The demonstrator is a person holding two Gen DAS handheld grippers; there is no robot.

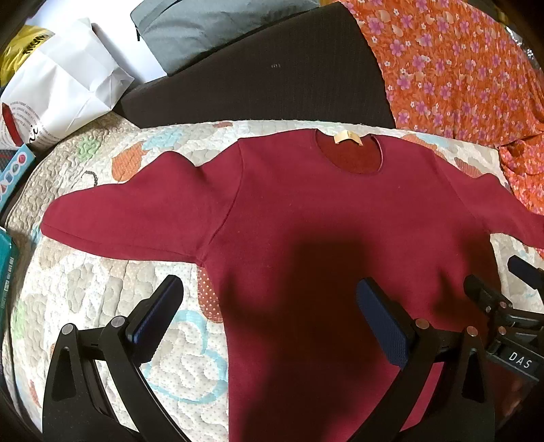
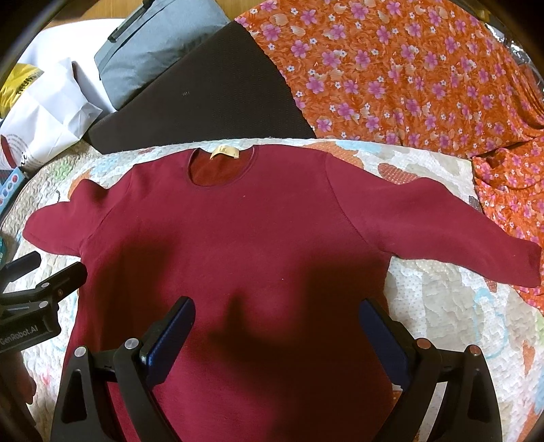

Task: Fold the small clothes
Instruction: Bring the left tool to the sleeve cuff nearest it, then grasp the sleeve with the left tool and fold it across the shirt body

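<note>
A dark red long-sleeved top (image 1: pixel 323 217) lies flat on a quilted patterned cover (image 1: pixel 102 289), neck and pale label (image 1: pixel 346 137) away from me, both sleeves spread out. My left gripper (image 1: pixel 272 295) is open and empty above the top's lower left side. My right gripper (image 2: pixel 277 316) is open and empty above the top's (image 2: pixel 238 231) lower middle. The right gripper also shows at the right edge of the left wrist view (image 1: pixel 503 295). The left gripper shows at the left edge of the right wrist view (image 2: pixel 44 282).
An orange flowered cloth (image 1: pixel 459 74) lies at the back right. A dark cushion (image 1: pixel 272 74) sits behind the top, with a grey bag (image 1: pixel 204 30) beyond it. White paper bags (image 1: pixel 61 85) and boxes (image 1: pixel 13 170) stand at the left.
</note>
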